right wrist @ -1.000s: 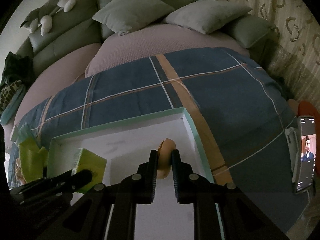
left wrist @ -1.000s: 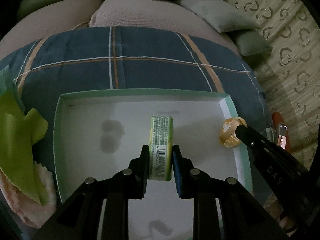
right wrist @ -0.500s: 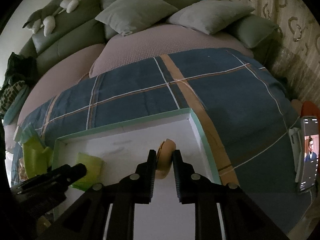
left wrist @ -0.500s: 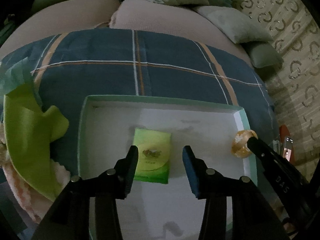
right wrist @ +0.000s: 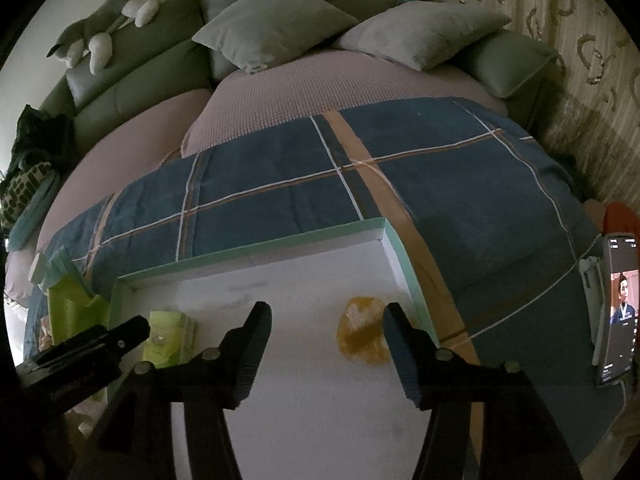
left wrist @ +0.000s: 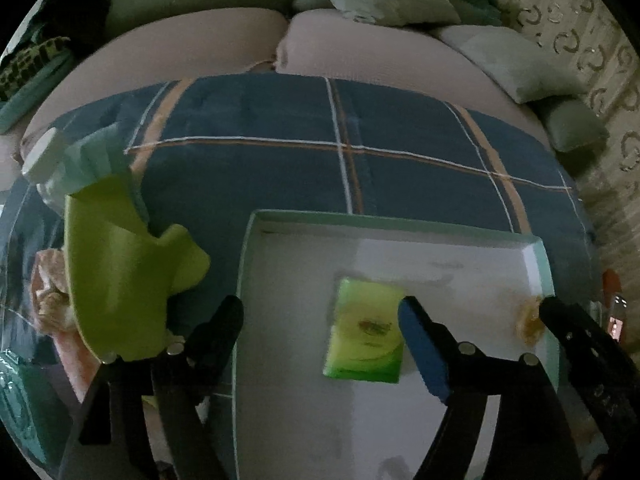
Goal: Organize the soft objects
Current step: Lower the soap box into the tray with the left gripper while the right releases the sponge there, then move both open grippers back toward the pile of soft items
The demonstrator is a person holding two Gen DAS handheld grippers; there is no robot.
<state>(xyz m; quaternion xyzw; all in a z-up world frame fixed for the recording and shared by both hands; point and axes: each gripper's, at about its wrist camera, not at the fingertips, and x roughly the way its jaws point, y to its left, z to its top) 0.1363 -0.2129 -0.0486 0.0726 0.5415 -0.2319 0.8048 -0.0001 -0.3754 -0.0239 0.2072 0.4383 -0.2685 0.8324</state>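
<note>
A shallow white box with a mint-green rim [left wrist: 400, 222] [right wrist: 256, 254] lies on the blue plaid blanket. A green tissue pack [left wrist: 366, 340] [right wrist: 170, 338] lies flat on its floor. My left gripper [left wrist: 320, 320] hangs over the box's left wall, its jaws opening, and the pack lies loose by the right finger. A small orange-yellow soft object [right wrist: 362, 334] [left wrist: 530, 322] rests near the box's right wall. My right gripper [right wrist: 326, 320] stands over it with jaws opening, and the pads are off it.
Left of the box lie a lime-green cloth [left wrist: 120, 272], a pale teal cloth [left wrist: 88, 160] and a pink towel [left wrist: 52, 300]. A phone [right wrist: 618, 308] stands lit at the right edge. Grey pillows [right wrist: 272, 20] and a plush toy [right wrist: 100, 36] are at the bed's head.
Both grippers let go: the tissue pack went from upright between the left jaws to flat in the box, and the orange object dropped from the right jaws. The left gripper drifted left.
</note>
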